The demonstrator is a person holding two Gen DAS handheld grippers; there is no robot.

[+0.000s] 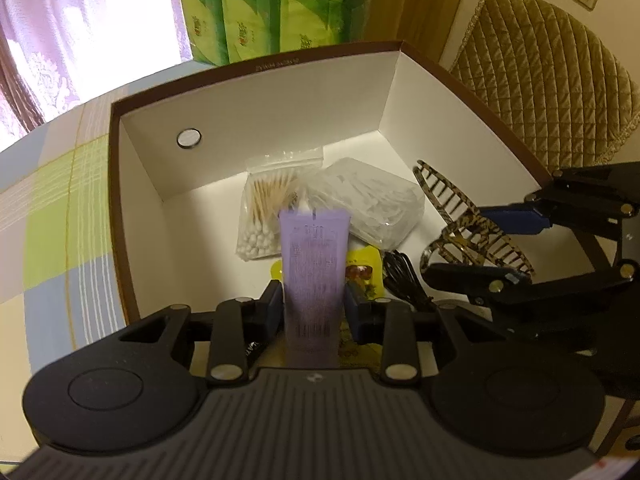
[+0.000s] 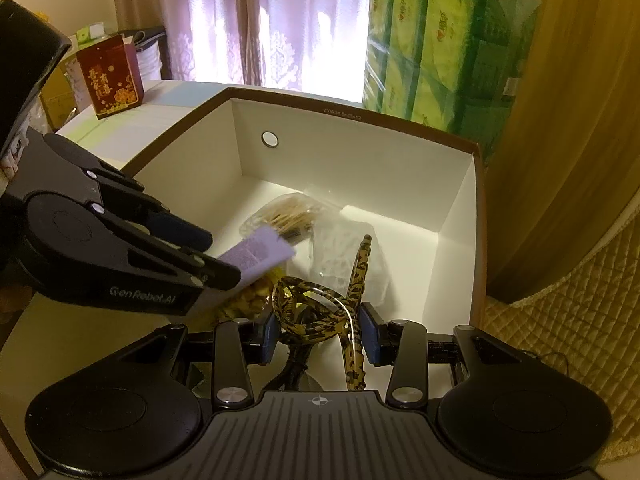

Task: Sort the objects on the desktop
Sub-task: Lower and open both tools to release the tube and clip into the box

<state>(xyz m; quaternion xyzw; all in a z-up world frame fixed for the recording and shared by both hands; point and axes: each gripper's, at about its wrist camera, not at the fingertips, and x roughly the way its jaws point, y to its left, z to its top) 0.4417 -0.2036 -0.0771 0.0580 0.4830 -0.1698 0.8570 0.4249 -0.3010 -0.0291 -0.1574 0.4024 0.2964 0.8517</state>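
Observation:
My left gripper (image 1: 314, 308) is shut on a purple tube (image 1: 314, 264) and holds it over the near edge of an open brown box with white walls (image 1: 256, 128). My right gripper (image 2: 322, 334) is shut on a leopard-print hair claw clip (image 2: 316, 308), also over the box; the clip shows in the left wrist view (image 1: 468, 232) between the right gripper's fingers (image 1: 516, 216). The tube also shows in the right wrist view (image 2: 258, 254). Inside the box lie a bag of cotton swabs (image 1: 266, 212), a clear plastic bag (image 1: 372, 200), a yellow packet (image 1: 362, 268) and a black item (image 1: 400, 276).
A stack of green tissue packs (image 1: 272, 8) stands behind the box. A quilted chair back (image 1: 548, 80) is at the right. The box sits on a checked tablecloth (image 1: 60, 208). A red carton (image 2: 110, 76) stands at the far left in the right wrist view.

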